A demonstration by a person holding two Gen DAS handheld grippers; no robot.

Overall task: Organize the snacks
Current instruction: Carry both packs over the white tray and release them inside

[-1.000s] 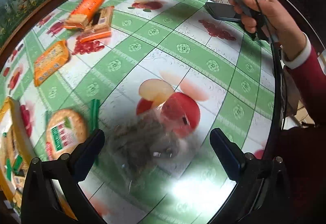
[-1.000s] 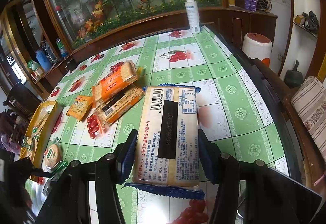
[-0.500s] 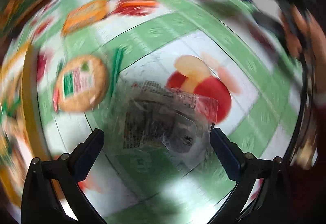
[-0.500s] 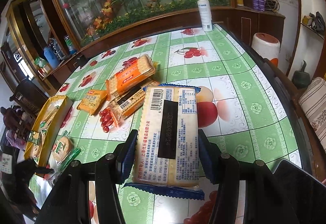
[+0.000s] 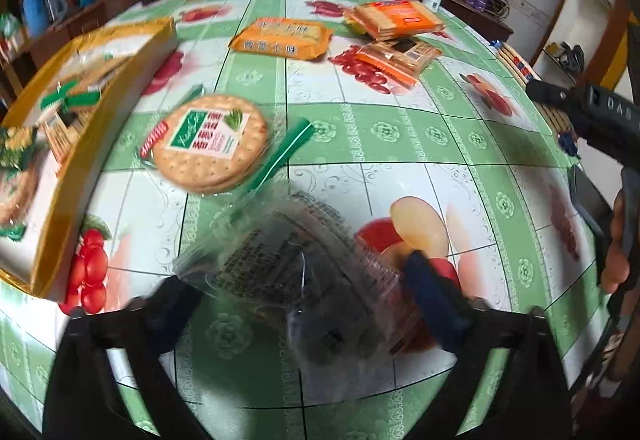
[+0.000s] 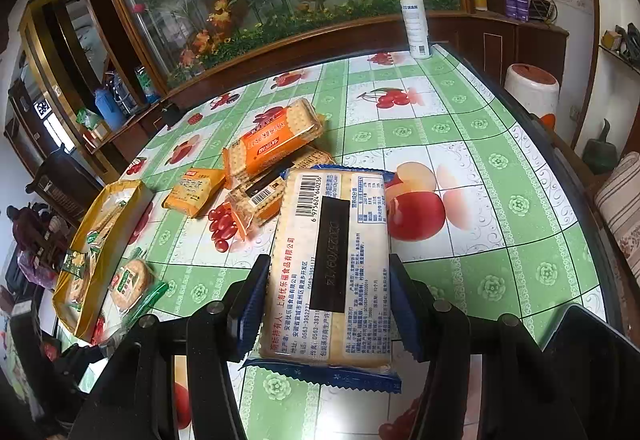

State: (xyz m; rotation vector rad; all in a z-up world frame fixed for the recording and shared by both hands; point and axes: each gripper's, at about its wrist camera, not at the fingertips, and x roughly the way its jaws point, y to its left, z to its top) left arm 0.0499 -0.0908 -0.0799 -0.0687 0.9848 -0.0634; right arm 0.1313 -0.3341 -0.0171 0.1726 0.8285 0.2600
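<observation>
The clear snack bag [image 5: 304,292] has been lifted, pinched by the left gripper [image 5: 300,288]; the cracker pack [image 6: 332,264] stays clamped in the right gripper [image 6: 328,300], both judged bound for the yellow tray [image 5: 92,144].

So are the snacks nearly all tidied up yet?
Not yet. A few packets already sit in the yellow box. The left tongs are shut on a clear bag, and the right tongs are shut on a blue cracker pack. Still loose on the table: the round cracker pack, the small orange packet and two orange cracker packs, one lying partly on the other.
</observation>
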